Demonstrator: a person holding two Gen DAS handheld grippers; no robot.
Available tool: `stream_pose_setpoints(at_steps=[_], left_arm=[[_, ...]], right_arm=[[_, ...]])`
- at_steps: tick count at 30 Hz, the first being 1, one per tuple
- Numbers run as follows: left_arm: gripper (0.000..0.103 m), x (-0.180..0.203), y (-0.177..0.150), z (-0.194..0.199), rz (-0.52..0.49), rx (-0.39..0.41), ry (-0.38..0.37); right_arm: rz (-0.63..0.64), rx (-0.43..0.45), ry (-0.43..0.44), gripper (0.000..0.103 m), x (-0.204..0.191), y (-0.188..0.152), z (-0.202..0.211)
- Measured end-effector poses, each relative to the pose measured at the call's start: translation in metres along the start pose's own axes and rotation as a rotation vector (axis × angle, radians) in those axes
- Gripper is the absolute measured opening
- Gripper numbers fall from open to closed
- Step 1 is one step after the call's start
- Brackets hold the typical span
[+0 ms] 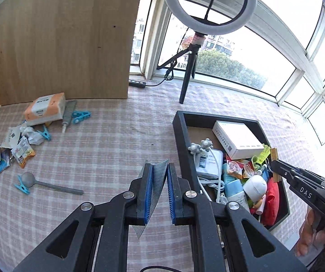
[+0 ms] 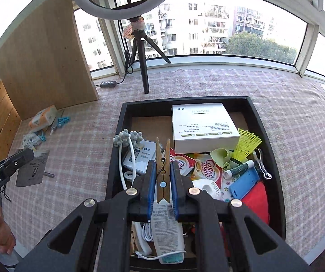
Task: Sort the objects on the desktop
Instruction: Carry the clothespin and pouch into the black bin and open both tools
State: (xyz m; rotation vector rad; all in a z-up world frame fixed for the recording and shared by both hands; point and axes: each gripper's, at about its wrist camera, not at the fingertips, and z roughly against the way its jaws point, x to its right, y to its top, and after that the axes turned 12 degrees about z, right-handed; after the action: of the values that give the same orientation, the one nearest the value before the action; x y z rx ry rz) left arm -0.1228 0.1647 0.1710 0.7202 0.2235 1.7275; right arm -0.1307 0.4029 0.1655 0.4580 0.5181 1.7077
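Observation:
My left gripper [image 1: 160, 172] is shut on a flat grey foil packet [image 1: 155, 188] and holds it above the checked tablecloth, just left of the black tray [image 1: 180, 136]. My right gripper [image 2: 163, 170] is shut on a wooden clothespin [image 2: 163, 170] over the near part of the tray [image 2: 114, 158]. The tray holds a white box [image 2: 203, 127], a yellow shuttlecock [image 2: 248, 142], sachets, a blue box, a tube and cables. In the right wrist view the left gripper [image 2: 30, 153] and its grey packet [image 2: 33, 170] show at the left edge.
A pile lies at the left: an orange tissue pack [image 1: 45, 108], blue clips [image 1: 80, 115], a grey tube [image 1: 68, 115], crumpled packets [image 1: 15, 149] and a grey spoon [image 1: 49, 183]. A ring light on a tripod [image 1: 189, 68] stands behind the tray. A wooden board [image 1: 60, 38] stands at the back left.

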Motion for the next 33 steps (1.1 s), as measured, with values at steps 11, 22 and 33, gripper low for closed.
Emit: stream_pose_setpoints(at_steps=[11, 22, 33], left_arm=[[0.012, 0.101, -0.022, -0.032, -0.111, -0.044, -0.063], [0.066, 0.108, -0.023, -0.04, -0.101, -0.029, -0.034], [0.066, 0.056, -0.018, -0.028, -0.048, -0.016, 0.038]], right_arm=[[-0.053, -0.016, -0.029, 0.013, 0.065, -0.022, 0.007], [-0.078, 0.008, -0.013, 0.054, 0.082, -0.024, 0.013], [-0.054, 0.007, 0.047, 0.055, 0.051, -0.014, -0.001]])
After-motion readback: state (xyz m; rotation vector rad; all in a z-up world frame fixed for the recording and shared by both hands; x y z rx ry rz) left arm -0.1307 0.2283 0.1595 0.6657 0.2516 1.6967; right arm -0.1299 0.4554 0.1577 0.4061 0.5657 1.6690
